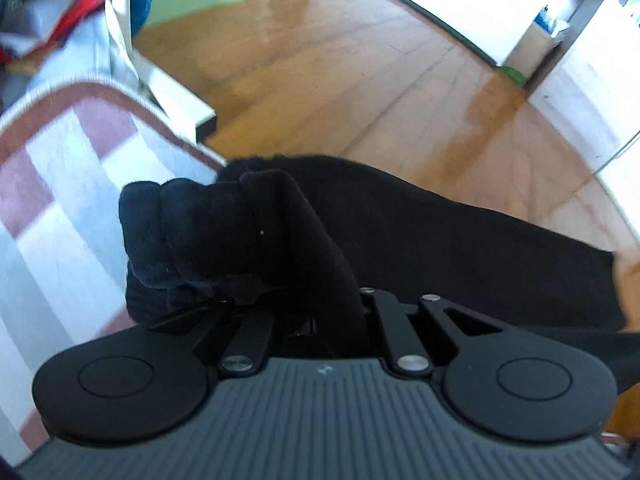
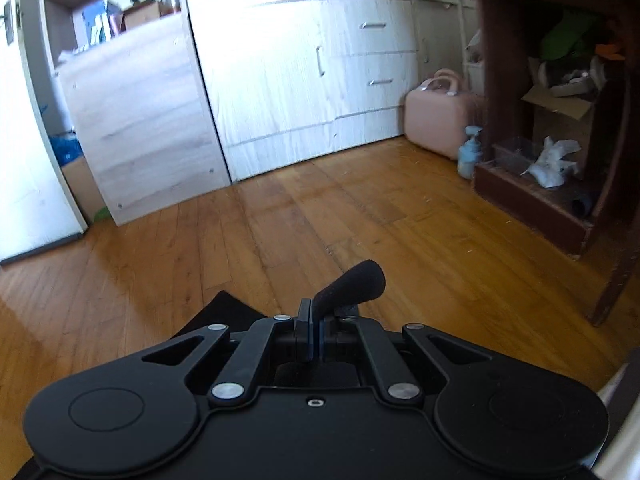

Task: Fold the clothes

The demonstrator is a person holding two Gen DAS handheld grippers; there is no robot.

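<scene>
black garment held up between two closed claws

the left claw (image 1: 296, 304) is clamped on a bunched fold of the black garment (image 1: 440, 248) — the cloth is seen stretched away to the right, above the wooden floor (image 1: 340, 80) and beside a striped rug (image 1: 60, 184). the right claw (image 2: 316, 320) is pinched shut on a rolled edge of the same cloth — a corner is seen hanging below it.

Two grippers, each clamping one black garment (image 1: 440, 240). Beside the white drawer unit (image 2: 320, 72) (two handled drawers showing): one pink case (image 2: 436, 114), one blue pump bottle (image 2: 469, 152), perhaps one carton.
</scene>
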